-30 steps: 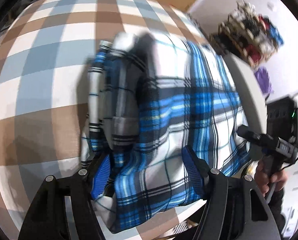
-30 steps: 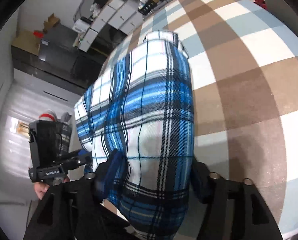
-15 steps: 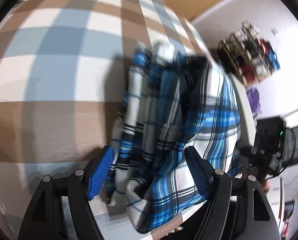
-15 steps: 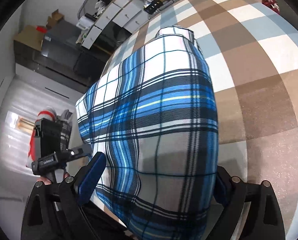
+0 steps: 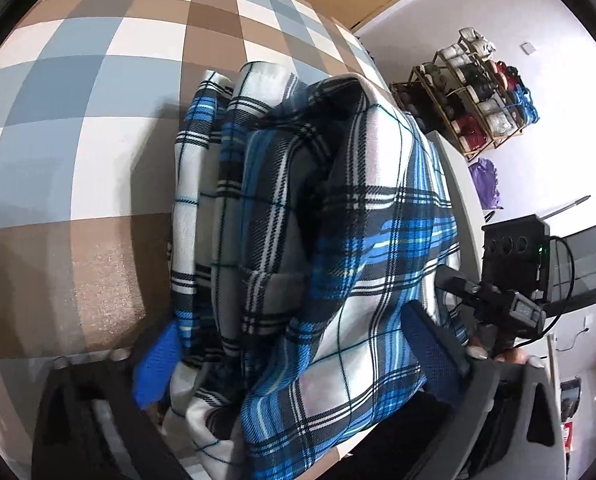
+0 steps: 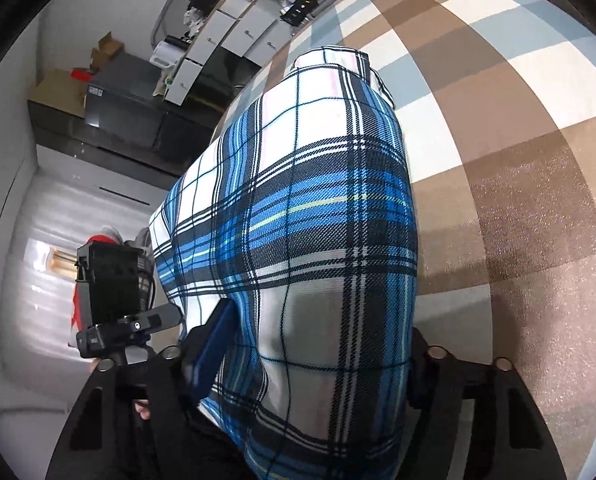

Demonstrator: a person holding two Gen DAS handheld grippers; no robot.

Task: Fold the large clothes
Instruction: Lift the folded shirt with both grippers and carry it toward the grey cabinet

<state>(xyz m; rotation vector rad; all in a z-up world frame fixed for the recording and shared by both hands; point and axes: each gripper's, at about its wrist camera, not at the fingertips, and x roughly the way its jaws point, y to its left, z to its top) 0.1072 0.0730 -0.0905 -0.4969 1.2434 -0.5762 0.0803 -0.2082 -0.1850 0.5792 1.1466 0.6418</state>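
Note:
A blue, white and black plaid shirt [image 5: 338, 240] lies folded in a thick bundle on the table's brown, blue and white checked cloth [image 5: 77, 120]. My left gripper [image 5: 291, 360] straddles the bundle's near end; its jaws are opening and the blue pads [image 5: 153, 364] stand just off the cloth. In the right wrist view the shirt [image 6: 298, 220] shows a smooth top layer. My right gripper [image 6: 314, 352] is closing on its near edge, the left pad [image 6: 213, 344] against the fabric and the other finger hidden under it. Each gripper appears in the other's view, held by a hand [image 5: 498, 354].
The checked cloth [image 6: 518, 160] stretches away beyond and beside the shirt. The table's edge runs close along the shirt's side. Off the table stand a wire rack of shoes [image 5: 478, 108], a purple bag [image 5: 484, 178], white drawers [image 6: 233, 28] and a dark cabinet [image 6: 117, 112].
The left gripper's jaws have spread wider around the bundle and its view has tipped down. The right gripper's jaws spread wide, then narrowed onto the shirt's edge.

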